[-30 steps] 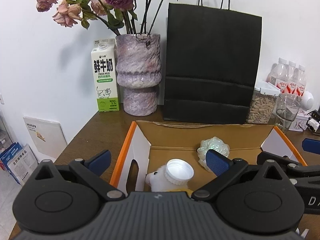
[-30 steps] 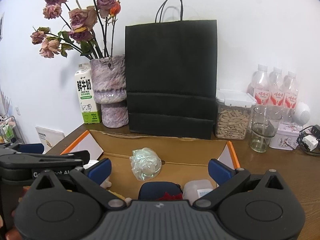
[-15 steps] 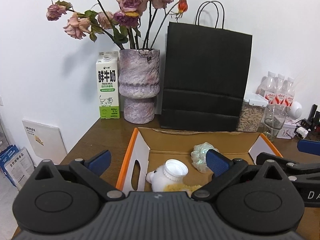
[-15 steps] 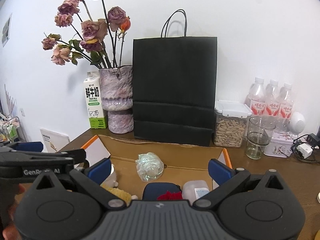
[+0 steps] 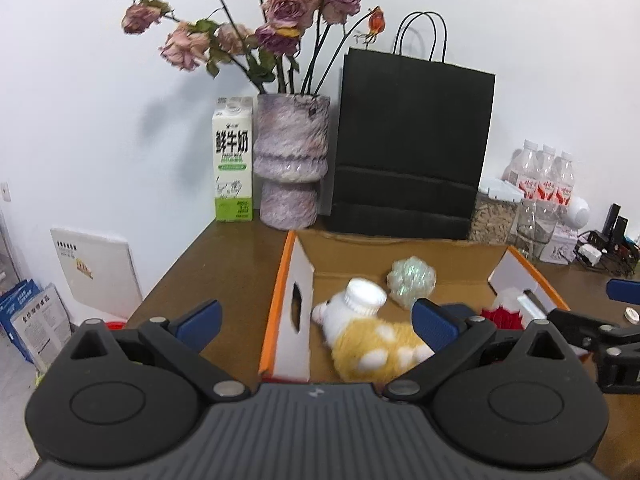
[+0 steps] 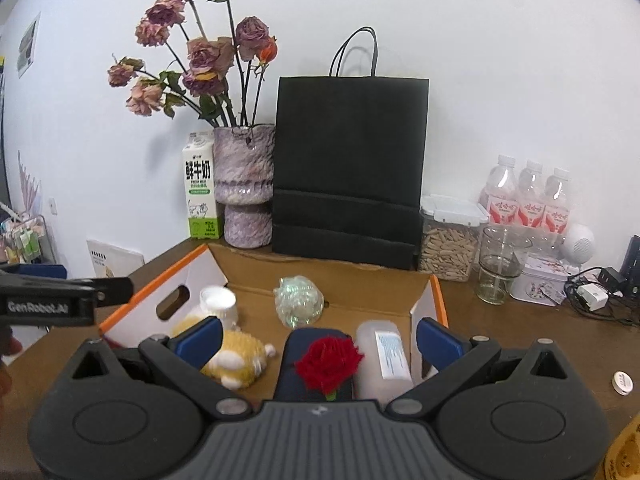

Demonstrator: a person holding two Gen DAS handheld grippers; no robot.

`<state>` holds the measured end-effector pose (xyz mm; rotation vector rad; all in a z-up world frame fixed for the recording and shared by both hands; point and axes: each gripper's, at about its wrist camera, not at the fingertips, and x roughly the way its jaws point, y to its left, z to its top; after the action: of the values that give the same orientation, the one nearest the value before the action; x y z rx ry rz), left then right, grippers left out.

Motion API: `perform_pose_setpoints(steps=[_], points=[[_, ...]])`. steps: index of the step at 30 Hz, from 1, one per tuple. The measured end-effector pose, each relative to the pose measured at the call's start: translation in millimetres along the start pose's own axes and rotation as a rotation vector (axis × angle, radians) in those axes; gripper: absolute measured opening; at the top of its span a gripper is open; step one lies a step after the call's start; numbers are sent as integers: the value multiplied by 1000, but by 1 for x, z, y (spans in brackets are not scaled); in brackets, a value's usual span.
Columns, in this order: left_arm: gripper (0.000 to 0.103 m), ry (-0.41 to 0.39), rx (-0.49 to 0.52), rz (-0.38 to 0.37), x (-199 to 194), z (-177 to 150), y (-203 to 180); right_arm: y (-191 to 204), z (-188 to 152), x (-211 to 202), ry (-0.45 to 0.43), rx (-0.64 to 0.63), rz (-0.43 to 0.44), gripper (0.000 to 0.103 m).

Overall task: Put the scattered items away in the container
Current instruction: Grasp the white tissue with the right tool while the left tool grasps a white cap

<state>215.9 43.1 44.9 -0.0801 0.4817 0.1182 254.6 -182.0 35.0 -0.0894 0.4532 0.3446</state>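
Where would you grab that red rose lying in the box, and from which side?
Probably by the bloom of the red rose, from straight above. It lies on a dark blue pouch between the yellow plush toy and a white plastic container, so there is little room at its sides. Only a short green stub shows beneath the bloom, too little to pinch.

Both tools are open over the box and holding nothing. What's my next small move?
Probably swing the right tool right toward the small white disc lying on the table outside the cardboard box. The plush toy, red rose and the rest already sit inside.
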Motion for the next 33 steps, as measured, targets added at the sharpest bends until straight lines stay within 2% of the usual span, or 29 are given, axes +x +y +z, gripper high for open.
perform_pose_setpoints(steps=[14, 25, 33], points=[[103, 80, 29, 49, -11, -46, 39, -10, -50, -24, 72, -42, -40, 103], [103, 169, 64, 43, 7, -79, 48, -28, -87, -13, 166, -3, -77, 103], [103, 172, 73, 19, 18, -92, 46, -34, -102, -6, 167, 31, -72, 100]])
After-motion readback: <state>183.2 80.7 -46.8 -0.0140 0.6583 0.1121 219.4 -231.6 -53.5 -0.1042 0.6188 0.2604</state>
